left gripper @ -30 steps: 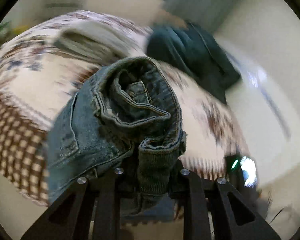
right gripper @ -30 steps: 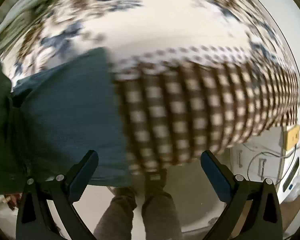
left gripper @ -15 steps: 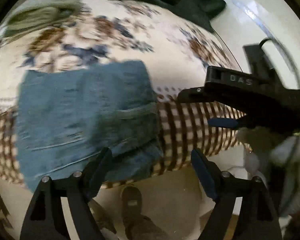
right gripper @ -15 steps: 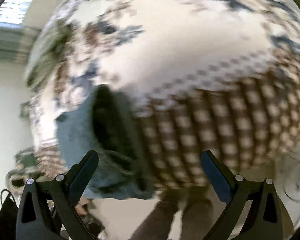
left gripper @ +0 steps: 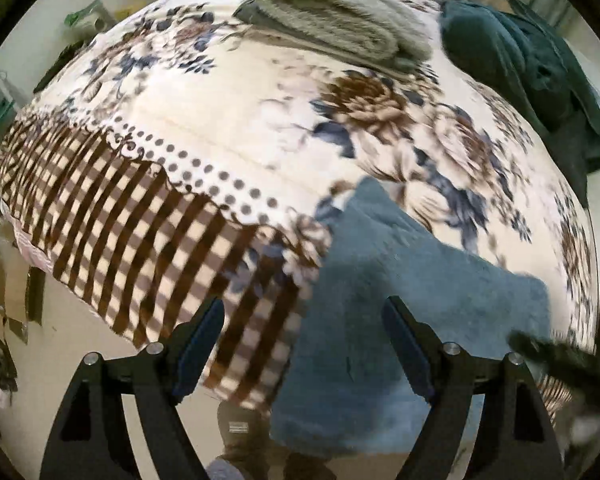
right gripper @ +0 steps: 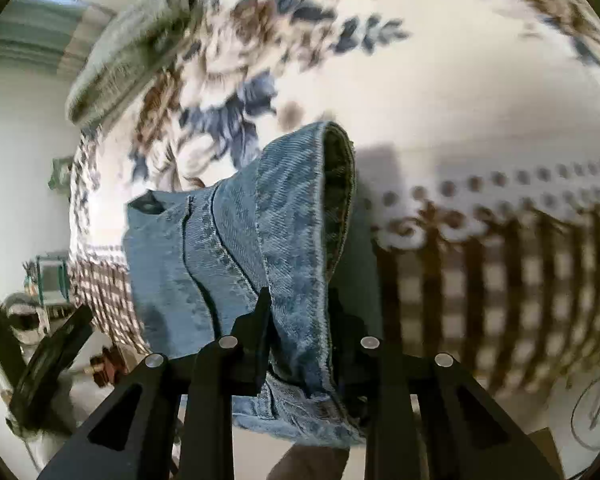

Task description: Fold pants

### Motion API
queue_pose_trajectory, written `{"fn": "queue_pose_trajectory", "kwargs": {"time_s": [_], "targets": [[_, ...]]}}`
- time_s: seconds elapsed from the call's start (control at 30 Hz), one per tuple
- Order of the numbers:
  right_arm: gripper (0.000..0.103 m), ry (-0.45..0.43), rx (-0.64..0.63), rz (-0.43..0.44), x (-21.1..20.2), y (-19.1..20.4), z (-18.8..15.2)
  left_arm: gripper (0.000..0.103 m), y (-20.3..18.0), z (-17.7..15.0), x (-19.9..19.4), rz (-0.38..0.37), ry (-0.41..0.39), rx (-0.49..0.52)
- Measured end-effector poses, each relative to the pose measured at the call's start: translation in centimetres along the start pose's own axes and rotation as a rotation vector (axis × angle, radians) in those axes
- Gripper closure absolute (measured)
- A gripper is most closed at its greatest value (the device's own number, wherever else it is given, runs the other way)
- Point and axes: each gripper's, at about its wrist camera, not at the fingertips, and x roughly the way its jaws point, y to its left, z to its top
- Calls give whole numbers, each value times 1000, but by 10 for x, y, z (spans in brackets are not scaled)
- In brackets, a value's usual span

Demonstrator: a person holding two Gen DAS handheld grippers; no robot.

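Note:
Blue jeans [left gripper: 400, 280] lie folded at the near edge of a bed with a floral and checked cover [left gripper: 220, 120]. My left gripper [left gripper: 302, 320] hovers open above the jeans' left edge, its pads touching nothing. In the right wrist view, the jaws of my right gripper [right gripper: 300, 308] are closing with a hemmed fold of the jeans [right gripper: 240, 248] between them. The pads pinch the denim, which stands up in a ridge in front of the fingers. The right gripper shows as a dark blur [left gripper: 560, 360] at the right of the left wrist view.
A folded grey-green blanket [left gripper: 340, 20] lies at the far side of the bed, and a dark green garment [left gripper: 520, 60] is heaped at the far right. A person's foot [left gripper: 240, 428] stands on the pale floor below the bed edge. Cluttered shelves [right gripper: 48, 276] are at the left.
My left gripper let go of the bunched jeans waistband, opened and swung left over the bed. My right gripper went from wide open above the cover to closed on the jeans' fold.

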Motion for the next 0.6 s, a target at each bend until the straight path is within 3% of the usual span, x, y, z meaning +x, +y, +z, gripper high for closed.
{"fn": "queue_pose_trajectory", "kwargs": {"time_s": [0.2, 0.27, 0.33, 0.47, 0.5, 0.53, 0.6], "targets": [[78, -36, 131, -43, -54, -61, -18, 23, -9, 31, 30, -111, 49, -72], [77, -9, 218, -53, -47, -93, -20, 23, -23, 39, 44, -160, 77, -73], [74, 12, 290, -5, -36, -115, -21, 23, -41, 45, 63, -210, 128, -63], [65, 68, 290, 65, -18, -135, -13, 23, -75, 53, 115, -287, 256, -53], [63, 60, 293, 60, -19, -139, -12, 29, -80, 54, 123, -295, 273, -40], [63, 53, 296, 64, -19, -144, -12, 55, -83, 55, 130, -303, 272, -31], [64, 44, 294, 50, -18, -149, -10, 61, -83, 56, 136, -297, 258, -6]]}}
